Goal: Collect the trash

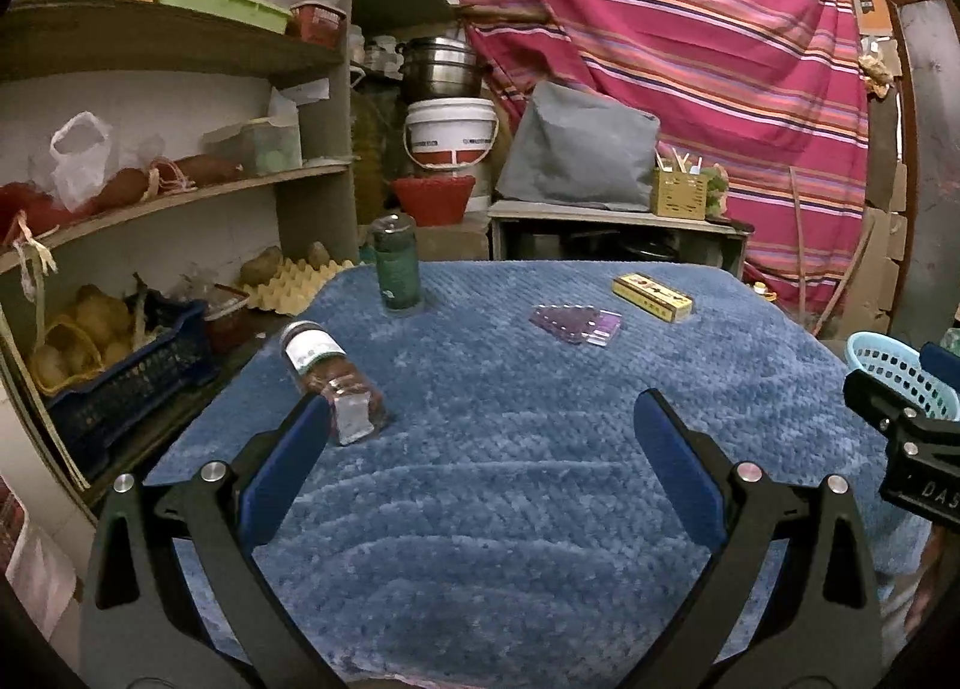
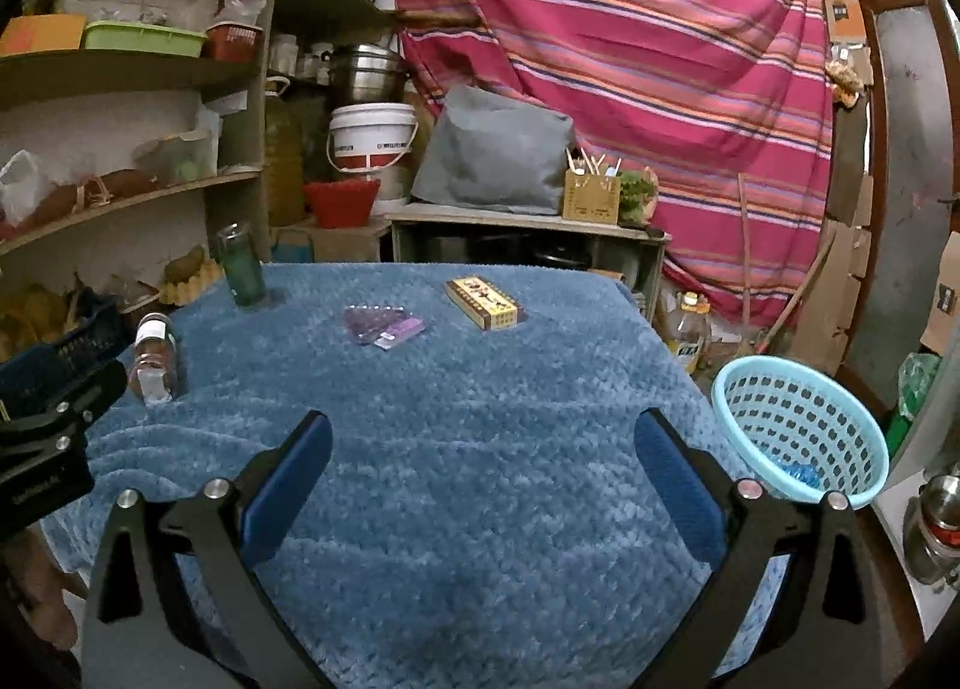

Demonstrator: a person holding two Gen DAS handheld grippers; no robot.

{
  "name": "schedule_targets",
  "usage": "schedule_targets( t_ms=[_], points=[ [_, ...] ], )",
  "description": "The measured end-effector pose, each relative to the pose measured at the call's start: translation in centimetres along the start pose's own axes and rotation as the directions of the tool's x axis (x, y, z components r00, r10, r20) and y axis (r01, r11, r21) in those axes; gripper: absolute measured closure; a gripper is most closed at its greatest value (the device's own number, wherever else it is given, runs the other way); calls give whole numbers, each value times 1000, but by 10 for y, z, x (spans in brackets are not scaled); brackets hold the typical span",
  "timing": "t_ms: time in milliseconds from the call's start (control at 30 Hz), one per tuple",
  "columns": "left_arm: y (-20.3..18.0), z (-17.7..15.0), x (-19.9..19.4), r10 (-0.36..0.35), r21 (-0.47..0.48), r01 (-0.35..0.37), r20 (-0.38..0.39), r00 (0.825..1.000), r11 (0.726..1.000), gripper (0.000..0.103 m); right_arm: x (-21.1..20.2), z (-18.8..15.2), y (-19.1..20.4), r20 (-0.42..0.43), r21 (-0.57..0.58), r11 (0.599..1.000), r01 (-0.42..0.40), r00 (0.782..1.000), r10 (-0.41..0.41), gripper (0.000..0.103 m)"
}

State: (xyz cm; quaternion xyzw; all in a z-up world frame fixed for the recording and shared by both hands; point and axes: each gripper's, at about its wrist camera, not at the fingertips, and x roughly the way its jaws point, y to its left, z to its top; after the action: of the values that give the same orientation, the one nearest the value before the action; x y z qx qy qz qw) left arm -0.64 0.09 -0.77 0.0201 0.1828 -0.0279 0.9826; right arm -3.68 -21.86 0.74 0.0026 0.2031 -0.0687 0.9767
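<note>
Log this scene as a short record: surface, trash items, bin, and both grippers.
surface: blue cloth
upright: green bottle
lying: small jar, close to left gripper's left finger
flat: purple packet, yellow box
bin: light blue basket, right of table, something blue inside
left gripper: open
right gripper: open

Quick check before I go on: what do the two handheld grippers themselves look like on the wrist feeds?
Both match: the left gripper and right gripper have matte black angular linkage arms with round silver pivot bolts and triangular cut-outs. Each jaw carries a flat royal-blue pad. White lettering marks the right gripper's black body, partly cut off. No cables or sleeves show.
</note>
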Motion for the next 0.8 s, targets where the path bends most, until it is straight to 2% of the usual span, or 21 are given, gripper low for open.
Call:
schedule_targets(
  t_ms=[800],
  points=[
    [4, 2, -12, 25, 27, -26, 34, 999, 999, 5, -5, 2, 2, 23, 5, 1000, -3, 1000, 3, 4]
  ],
)
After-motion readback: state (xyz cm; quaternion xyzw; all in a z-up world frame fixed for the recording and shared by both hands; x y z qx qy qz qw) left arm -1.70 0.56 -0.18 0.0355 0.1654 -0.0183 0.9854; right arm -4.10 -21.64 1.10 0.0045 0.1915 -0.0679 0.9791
